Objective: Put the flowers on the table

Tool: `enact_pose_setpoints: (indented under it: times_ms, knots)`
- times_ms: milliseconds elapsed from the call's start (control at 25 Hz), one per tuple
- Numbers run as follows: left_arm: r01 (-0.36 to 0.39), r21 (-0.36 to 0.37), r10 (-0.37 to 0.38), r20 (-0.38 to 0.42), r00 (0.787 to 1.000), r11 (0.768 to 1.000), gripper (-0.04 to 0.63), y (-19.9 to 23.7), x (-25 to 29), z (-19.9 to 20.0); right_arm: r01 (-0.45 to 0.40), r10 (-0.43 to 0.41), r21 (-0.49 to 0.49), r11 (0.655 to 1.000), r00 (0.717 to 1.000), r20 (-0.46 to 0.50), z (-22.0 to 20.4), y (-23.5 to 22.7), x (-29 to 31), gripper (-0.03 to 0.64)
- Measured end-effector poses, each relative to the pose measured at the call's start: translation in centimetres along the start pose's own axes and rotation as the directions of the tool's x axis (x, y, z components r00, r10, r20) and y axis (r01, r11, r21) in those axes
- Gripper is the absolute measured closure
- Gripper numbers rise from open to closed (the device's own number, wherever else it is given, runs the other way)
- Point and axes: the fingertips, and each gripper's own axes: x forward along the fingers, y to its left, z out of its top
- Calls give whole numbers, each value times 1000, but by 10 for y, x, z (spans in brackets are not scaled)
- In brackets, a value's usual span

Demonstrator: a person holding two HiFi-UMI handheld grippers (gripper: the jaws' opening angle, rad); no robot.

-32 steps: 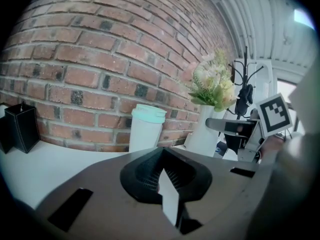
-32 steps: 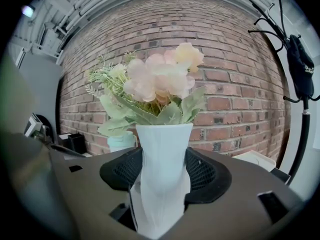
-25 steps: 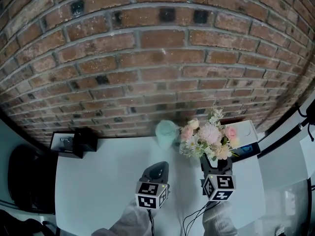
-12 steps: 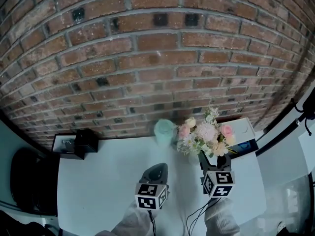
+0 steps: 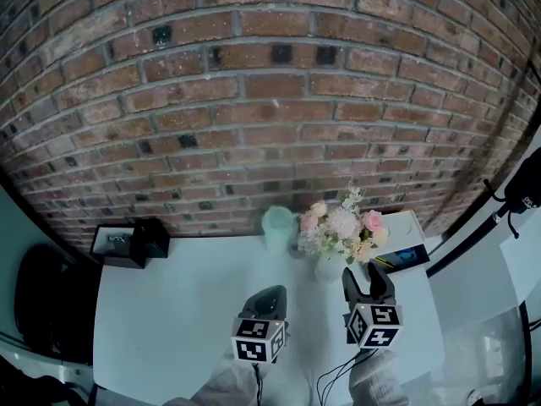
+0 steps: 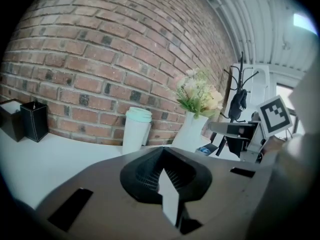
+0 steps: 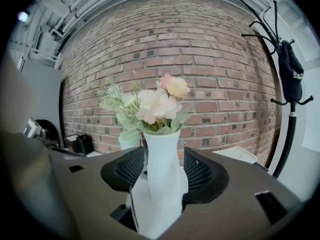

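A bunch of pale pink and cream flowers [image 5: 338, 227] stands in a white vase [image 5: 328, 266] on the white table [image 5: 169, 311], close to the brick wall. My right gripper [image 5: 363, 271] is open just behind the vase and to its right, apart from it. In the right gripper view the vase [image 7: 161, 169] rises straight ahead between the spread jaws, with the flowers [image 7: 155, 104] on top. My left gripper [image 5: 269, 294] is shut and empty over the middle of the table. In the left gripper view the vase [image 6: 190, 131] is ahead to the right.
A mint cup [image 5: 278, 227] stands left of the vase by the wall. A black box [image 5: 148, 238] and a small tray [image 5: 114, 248] sit at the far left. A white box [image 5: 406, 231] lies right of the flowers. A coat stand [image 7: 290, 84] rises at the right.
The right gripper has let go of the vase, opened and drawn back a little. The vase with the flowers now stands alone on the table. The left gripper has stayed put.
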Motion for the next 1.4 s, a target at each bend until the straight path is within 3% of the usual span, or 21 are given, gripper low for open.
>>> enact_pose_setpoints:
  times_ms: [200,240,320,480,840,1200,1400]
  knots:
    - [1,15,-1,12,1000,1000,587,-24,-29,0,3,-2,-11,1000,999,44,13,8,-43,364]
    - [1,19,-1,14,1000,1000,588,-29,-36,-1,11,-10,-12,1000,998,57,16,9,-52,390]
    - [1,23,-2,20,1000,1000,586,-39,-50,-4,28,-27,-17,999,996,82,21,11,-72,519]
    - [6,42,-8,32,999,999,586,-62,-82,-9,20,-19,-2,1000,995,102,25,20,-110,557]
    - [-10,64,5,81,997,998,586,-107,-161,-23,-35,33,21,999,995,98,14,49,-190,584]
    - [-60,91,48,130,990,994,586,-125,-223,-22,-77,64,136,988,993,101,1,66,-250,584]
    - [-43,110,27,142,990,993,586,-127,-243,-18,-86,70,200,976,994,87,-11,83,-273,584]
